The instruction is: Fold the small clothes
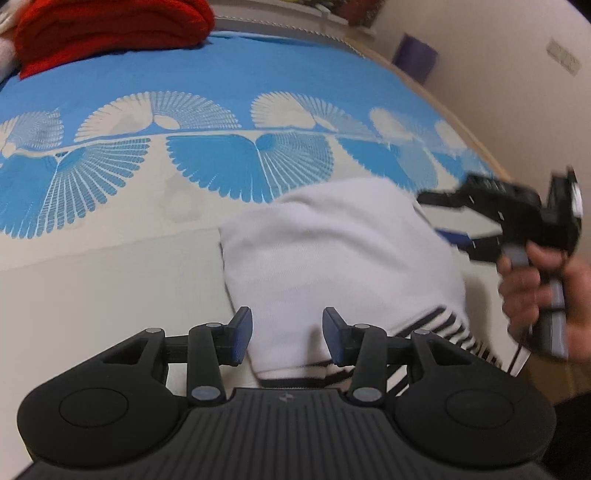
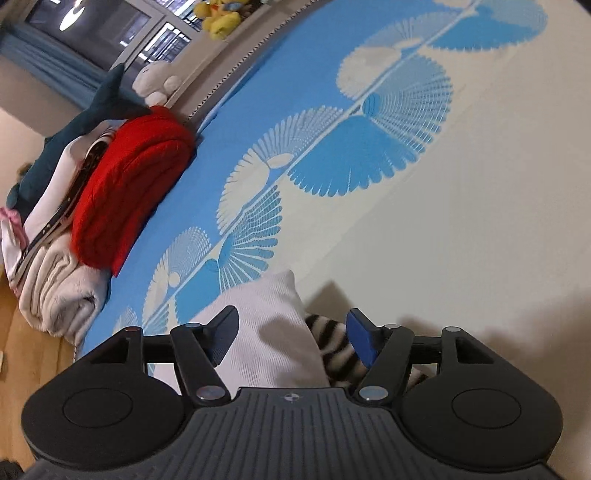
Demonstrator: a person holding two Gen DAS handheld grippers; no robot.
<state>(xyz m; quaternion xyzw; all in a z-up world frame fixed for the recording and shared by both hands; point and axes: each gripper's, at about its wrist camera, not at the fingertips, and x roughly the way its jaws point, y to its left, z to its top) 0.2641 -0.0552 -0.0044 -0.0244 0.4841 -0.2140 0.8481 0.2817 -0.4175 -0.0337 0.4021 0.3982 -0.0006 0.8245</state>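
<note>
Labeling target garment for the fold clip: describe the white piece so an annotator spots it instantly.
Start at the bed cover, blue at the far side with fan motifs and plain cream nearer. On the cream part, just ahead of the left gripper, lies the white garment. Unlike the red folded knit at the far edge, it is white with black-and-white striped trim.

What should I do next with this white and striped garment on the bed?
Probably lift both tools clear and check the fold. The white garment lies folded on the bedsheet, striped edge peeking out; left tool and right tool are open, gripping nothing.
</note>
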